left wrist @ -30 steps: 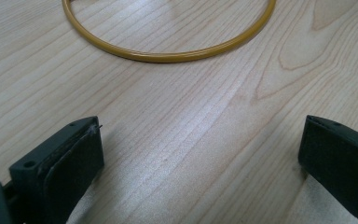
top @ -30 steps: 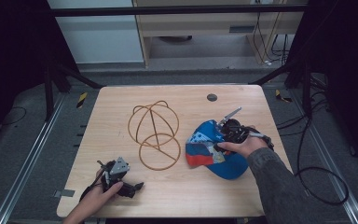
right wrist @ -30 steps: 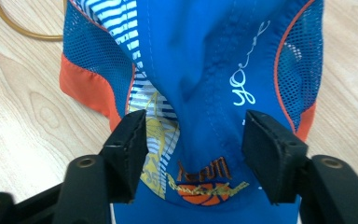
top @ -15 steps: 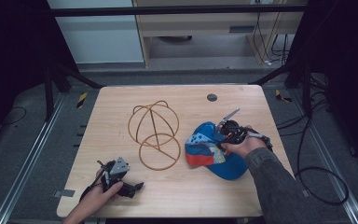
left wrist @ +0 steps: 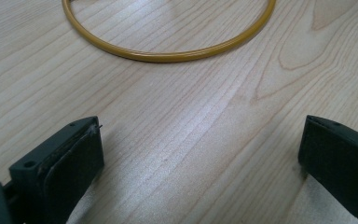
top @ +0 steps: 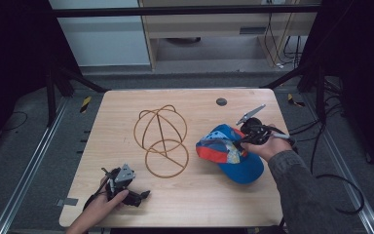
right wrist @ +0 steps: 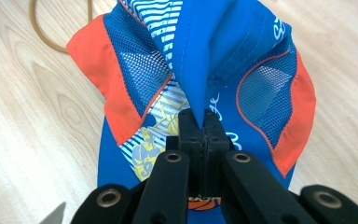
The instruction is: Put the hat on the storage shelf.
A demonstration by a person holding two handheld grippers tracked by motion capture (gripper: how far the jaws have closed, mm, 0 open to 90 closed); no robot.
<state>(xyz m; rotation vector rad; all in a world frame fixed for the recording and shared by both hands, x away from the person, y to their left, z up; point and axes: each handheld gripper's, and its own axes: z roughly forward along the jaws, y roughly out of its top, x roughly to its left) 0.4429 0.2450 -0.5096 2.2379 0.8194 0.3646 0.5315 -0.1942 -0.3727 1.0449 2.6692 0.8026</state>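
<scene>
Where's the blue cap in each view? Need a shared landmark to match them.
High view: the blue cap lies right of centre on the table, pinched by the right gripper.
Left gripper view: not in it.
Right gripper view: the cap is at the centre, a fold of its fabric clamped between the shut jaws.
Shared landmark: the yellow wire stand; its base ring crosses the top of the left gripper view, and a loop sits top left in the right gripper view.

Wooden table (top: 195, 204): wire hat stand (top: 161, 140) at centre. Cap (top: 229, 153) just right of stand, apart from it, pinched in right gripper (top: 243, 140) near right edge. Left gripper (top: 143, 195) at near left corner, before stand's base ring. Small round disc (top: 221, 102) behind cap, near far edge.
</scene>
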